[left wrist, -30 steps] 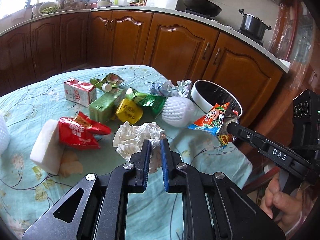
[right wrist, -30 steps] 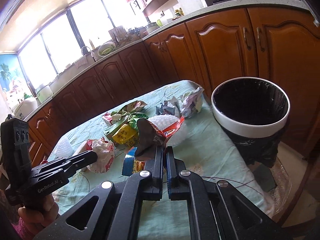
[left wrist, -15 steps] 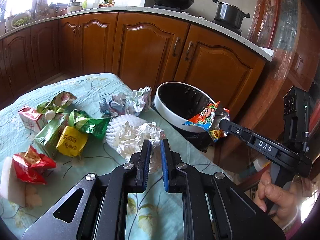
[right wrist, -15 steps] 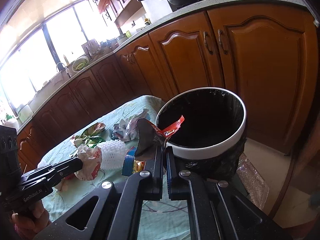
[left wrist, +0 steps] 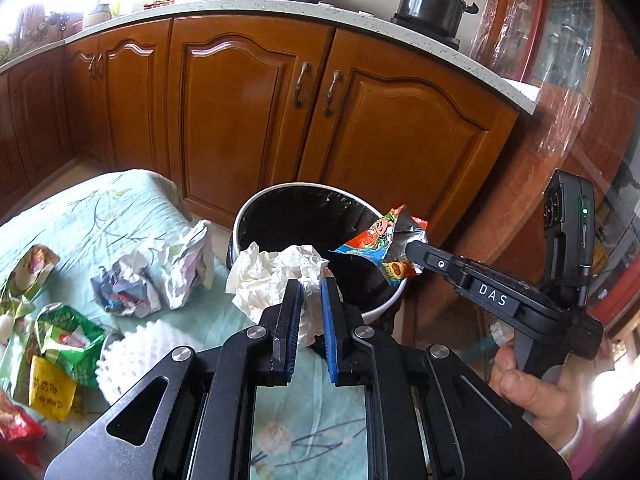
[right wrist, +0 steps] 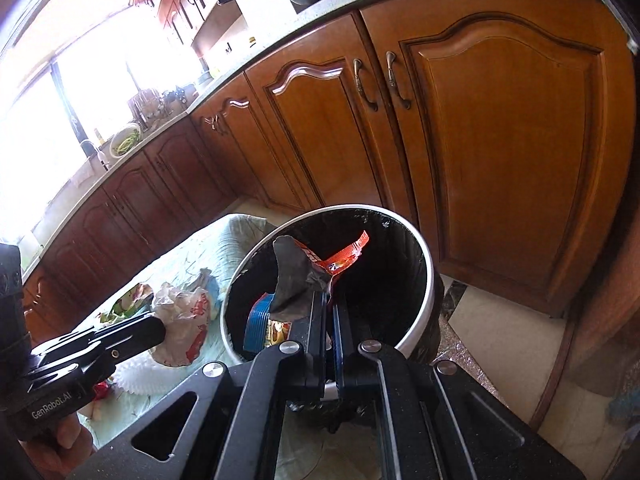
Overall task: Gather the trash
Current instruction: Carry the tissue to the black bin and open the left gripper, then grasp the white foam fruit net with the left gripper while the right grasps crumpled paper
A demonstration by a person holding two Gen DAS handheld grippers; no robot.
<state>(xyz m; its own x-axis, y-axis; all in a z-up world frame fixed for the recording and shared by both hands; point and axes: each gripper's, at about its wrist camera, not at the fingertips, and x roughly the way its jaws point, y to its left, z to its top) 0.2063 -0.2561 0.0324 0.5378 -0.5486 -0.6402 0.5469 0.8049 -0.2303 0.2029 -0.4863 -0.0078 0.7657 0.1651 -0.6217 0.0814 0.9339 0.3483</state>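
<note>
Right wrist: black-lined bin point(right wrist: 424, 280), snack wrapper point(right wrist: 316, 268) above its opening.

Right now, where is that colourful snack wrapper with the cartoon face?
The snack wrapper is pinched in the right tongs, over the right rim of the black-lined trash bin, beside the crumpled white paper.

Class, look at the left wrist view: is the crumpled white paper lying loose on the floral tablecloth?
No: the crumpled white paper is pinched between the left gripper's blue pads, raised beside the white-rimmed bin.
</note>
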